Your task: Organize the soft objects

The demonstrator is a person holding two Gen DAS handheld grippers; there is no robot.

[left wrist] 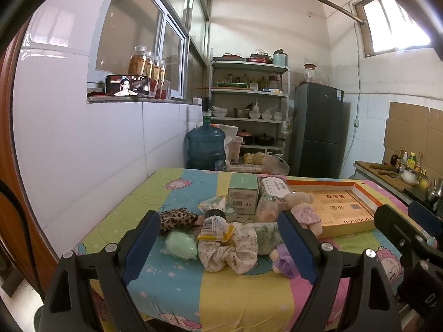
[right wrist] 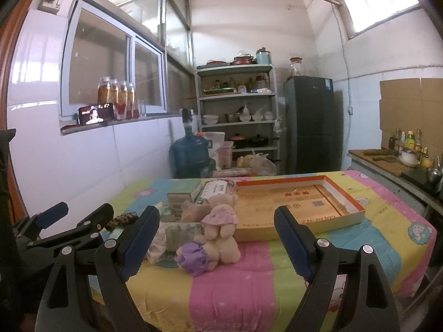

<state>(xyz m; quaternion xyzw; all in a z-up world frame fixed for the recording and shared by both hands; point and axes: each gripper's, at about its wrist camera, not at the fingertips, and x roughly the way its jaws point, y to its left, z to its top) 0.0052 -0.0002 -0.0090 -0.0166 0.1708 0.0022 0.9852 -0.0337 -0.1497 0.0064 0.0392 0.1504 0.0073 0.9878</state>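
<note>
The left gripper [left wrist: 218, 238] is standing with its jaws spread wide and is gripping nothing; between its blue ribbed pads [left wrist: 144, 243] the pile of soft things is showing, but the pads are touching none of it. The right gripper [right wrist: 217, 242] is also gaping wide and is holding nothing, and it is pointing at the bears. Both grippers are hovering low and level over the near edge of the table [right wrist: 229, 298], side by side, and each one is appearing at the edge of the other's view.

The soft things are lying together on the table's quilted cloth with pastel stripes. A floral scrunchie [left wrist: 229, 251], gathered and puffy, is lying nearest, with a labelled packet [left wrist: 214, 227] resting on it. Beside it a smooth green puff [left wrist: 181, 244] is lying, and behind that a leopard scrunchie [left wrist: 177, 218]. A plush bear [right wrist: 221, 221] in a pink dress is sitting upright, touching a bear in purple [right wrist: 193, 257] that is perhaps lying on its side; the view is poor there. Just behind them an open flat box [right wrist: 343, 207] of cardboard with an orange rim is lying, and a green carton [left wrist: 243, 196] is standing to its left.
</note>
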